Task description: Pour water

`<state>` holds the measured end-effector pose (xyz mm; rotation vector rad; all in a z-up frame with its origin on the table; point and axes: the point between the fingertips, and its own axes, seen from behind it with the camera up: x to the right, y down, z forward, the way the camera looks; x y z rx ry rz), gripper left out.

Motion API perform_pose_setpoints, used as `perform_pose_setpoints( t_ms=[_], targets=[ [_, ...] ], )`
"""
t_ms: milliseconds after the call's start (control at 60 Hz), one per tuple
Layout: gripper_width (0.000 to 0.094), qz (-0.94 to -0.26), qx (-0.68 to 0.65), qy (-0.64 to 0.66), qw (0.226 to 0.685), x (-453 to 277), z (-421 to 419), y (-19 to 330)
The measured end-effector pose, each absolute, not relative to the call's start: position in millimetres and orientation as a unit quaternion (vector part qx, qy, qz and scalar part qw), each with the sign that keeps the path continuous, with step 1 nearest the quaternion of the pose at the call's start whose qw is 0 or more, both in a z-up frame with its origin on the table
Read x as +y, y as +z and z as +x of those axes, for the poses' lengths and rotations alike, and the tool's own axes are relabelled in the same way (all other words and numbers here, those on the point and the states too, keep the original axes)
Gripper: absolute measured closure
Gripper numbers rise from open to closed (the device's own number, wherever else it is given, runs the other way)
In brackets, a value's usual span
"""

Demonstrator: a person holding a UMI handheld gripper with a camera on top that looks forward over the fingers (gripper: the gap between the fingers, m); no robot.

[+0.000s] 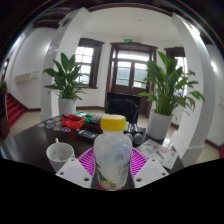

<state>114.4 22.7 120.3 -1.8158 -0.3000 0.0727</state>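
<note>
A clear plastic bottle (112,158) with a yellow cap (114,123) stands upright between my gripper's (112,172) two fingers. The pink pads (87,163) press against both its sides, so the gripper is shut on it. A white paper cup (59,155) stands on the dark table just left of the left finger, close to the bottle. The bottle's base is hidden low between the fingers.
The dark table (30,145) carries red and mixed clutter (72,122) beyond the bottle. A black chair (124,106) stands behind it. Potted plants stand at the left (66,85) and right (163,95). A door (131,72) lies beyond.
</note>
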Motion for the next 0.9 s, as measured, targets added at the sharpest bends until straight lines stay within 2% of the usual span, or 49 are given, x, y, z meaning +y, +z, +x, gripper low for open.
perform_pose_setpoints(
  t_ms=[217, 317, 350, 500, 633, 717, 767, 800, 867, 900],
  targets=[
    [0.0521, -0.783, -0.109, 0.076, 0.608, 25.6, 109.3, 96.3],
    [0.0500, -0.794, -0.113, 0.075, 0.593, 27.3, 106.7, 72.2],
    [0.0516, -0.783, -0.113, 0.074, 0.607, 28.3, 106.7, 76.3],
    [0.0506, -0.780, -0.098, 0.082, 0.612, 25.7, 110.2, 74.6],
    [0.0398, -0.783, -0.092, 0.080, 0.610, 23.8, 111.9, 73.9],
    [0.0340, -0.798, -0.090, 0.072, 0.591, 18.4, 113.1, 67.9],
    [0.0252, -0.808, -0.086, 0.064, 0.580, 13.8, 116.9, 63.1],
    [0.0143, -0.810, -0.085, 0.061, 0.577, 9.0, 118.3, 62.4],
    [0.0072, -0.811, -0.073, 0.054, 0.577, -4.3, 122.0, 63.2],
    [0.0070, -0.813, -0.065, 0.050, 0.576, -13.8, 124.7, 63.6]
  ],
)
